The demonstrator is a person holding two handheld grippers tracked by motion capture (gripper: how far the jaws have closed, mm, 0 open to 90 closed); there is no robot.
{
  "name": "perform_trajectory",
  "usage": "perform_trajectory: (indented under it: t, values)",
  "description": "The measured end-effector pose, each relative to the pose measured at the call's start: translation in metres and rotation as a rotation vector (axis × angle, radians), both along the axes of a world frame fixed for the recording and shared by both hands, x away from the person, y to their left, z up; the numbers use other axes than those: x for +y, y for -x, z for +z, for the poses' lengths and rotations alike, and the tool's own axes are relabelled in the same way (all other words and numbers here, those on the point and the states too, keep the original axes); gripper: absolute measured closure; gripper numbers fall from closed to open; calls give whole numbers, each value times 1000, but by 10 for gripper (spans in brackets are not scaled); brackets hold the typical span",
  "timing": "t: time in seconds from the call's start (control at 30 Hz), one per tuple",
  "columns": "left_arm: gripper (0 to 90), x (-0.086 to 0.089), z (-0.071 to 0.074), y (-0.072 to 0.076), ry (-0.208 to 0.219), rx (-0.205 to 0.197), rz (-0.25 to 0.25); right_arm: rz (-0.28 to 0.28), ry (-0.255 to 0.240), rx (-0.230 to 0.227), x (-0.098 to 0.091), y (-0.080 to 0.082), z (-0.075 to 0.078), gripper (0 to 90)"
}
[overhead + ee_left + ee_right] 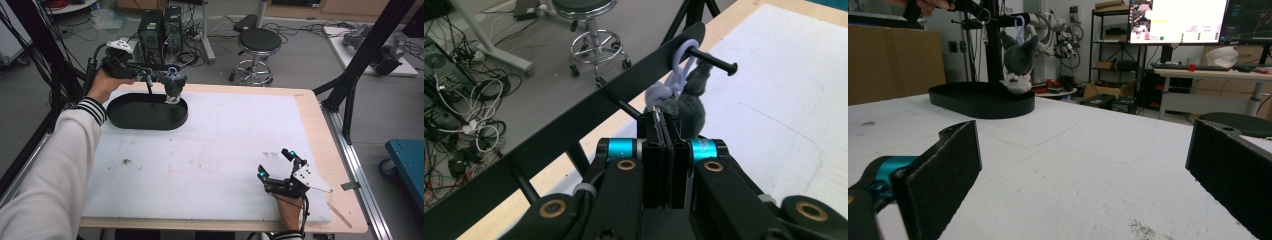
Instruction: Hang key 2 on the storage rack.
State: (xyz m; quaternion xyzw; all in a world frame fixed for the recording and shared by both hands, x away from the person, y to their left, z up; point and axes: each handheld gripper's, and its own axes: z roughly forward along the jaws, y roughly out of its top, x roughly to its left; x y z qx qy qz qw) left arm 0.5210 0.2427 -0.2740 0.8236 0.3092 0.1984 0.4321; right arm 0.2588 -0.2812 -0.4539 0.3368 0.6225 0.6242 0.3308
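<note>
A small grey plush keychain [174, 86] hangs by its lavender ring [682, 52] from a peg [714, 61] of a black rack bar [574, 131]. The rack stands in a black oval tray [131, 118] at the table's far left. My left gripper [150, 77] is level with the bar, and its jaws are shut on the keychain's thin clasp [658, 116], just below the ring. My right gripper [276, 164] rests near the table's front right corner, wide open with nothing between its pads [945, 172]. From there the plush [1018, 62] and tray [980, 104] show far off.
A white sheet [220, 150] covers the wooden table. A black stool [257, 47], computer towers [160, 30] and loose cables stand on the floor beyond the far edge. Black frame posts [357, 65] rise at the right.
</note>
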Motion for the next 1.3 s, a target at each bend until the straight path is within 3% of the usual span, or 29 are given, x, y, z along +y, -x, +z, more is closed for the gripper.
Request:
perform_trajectory:
  t: [0.6,0.9,1.03,1.1,1.17,1.2,1.3]
  values:
    - [863,-1,-2,-3,-18,-31,36,-1,5,-5,0,0,0,6]
    - [761,4,3,-1,-31,-77,94,-1,5,-8,0,-1,0,6]
    - [592,3,4,0,-29,-109,126,0,8,-9,0,-1,0,5]
    - [506,4,6,2,-17,-186,143,0,8,-9,0,-1,0,6]
    - [339,3,9,3,-1,-238,180,0,8,-9,0,-1,0,6]
    - [257,2,11,4,8,-252,174,0,7,-8,0,-1,0,5]
    - [119,0,12,6,35,-264,146,1,5,-2,0,0,0,6]
